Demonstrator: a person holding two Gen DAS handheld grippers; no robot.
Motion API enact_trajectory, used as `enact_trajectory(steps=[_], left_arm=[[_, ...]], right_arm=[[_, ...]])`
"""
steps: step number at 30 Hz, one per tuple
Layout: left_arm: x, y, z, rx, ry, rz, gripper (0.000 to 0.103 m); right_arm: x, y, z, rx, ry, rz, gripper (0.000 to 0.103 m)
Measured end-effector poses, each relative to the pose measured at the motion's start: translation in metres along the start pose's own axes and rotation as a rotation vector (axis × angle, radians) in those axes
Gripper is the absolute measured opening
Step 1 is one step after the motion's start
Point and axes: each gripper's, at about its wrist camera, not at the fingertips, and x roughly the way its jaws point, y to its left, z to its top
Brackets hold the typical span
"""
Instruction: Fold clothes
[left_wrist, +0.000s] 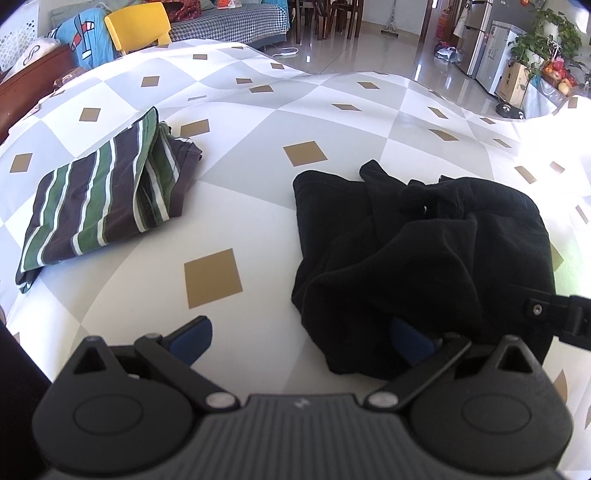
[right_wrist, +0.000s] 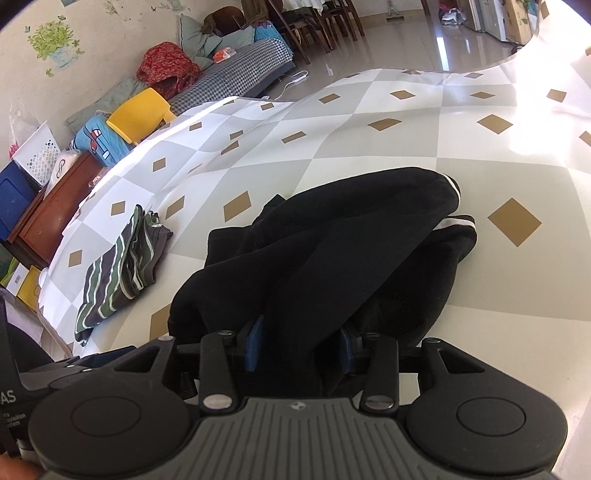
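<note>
Black garment (left_wrist: 424, 258) heaped on the diamond-patterned cloth (left_wrist: 258, 206). Well left of it: folded striped garment (left_wrist: 92, 206). Beyond: yellow chair (left_wrist: 138, 24). Left gripper (left_wrist: 303, 341) spread wide, empty. Right gripper (right_wrist: 301, 343) part-open, black fabric bunched between, grip unclear.

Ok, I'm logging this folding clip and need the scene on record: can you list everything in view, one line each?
black garment: one, black with a white stripe at one end, bunched on the cloth nearest the grippers
striped garment: one, dark with green and white stripes, folded, on the cloth apart from the black one
tablecloth: one, white and grey checks with tan diamonds, covering the work surface
yellow chair: one, yellow, beyond the far edge of the cloth
sofa: one, houndstooth cover, along the wall, cushions and clothes piled on it
wooden cabinet: one, reddish brown, beside the cloth
left gripper: one, black with blue pads, open, one finger over the black garment's edge
right gripper: one, black with blue pads, black fabric between its fingers
</note>
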Motion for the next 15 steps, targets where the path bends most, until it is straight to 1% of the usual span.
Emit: enact_trajectory(steps=[4, 9, 15], left_arm=[[-0.009, -0.002, 0.0, 0.002, -0.023, -0.03, 0.103], [-0.016, -0.008, -0.001, 0.019, -0.043, -0.078, 0.103], [-0.007, -0.021, -0.004, 0.064, -0.029, -0.092, 0.103]], right_arm=[[-0.018, -0.007, 0.005, 0.048, -0.054, 0.003, 0.045], [-0.028, -0.022, 0.017, 0.143, -0.137, -0.024, 0.048], [-0.011, -0.034, 0.025, 0.215, -0.144, -0.015, 0.049]])
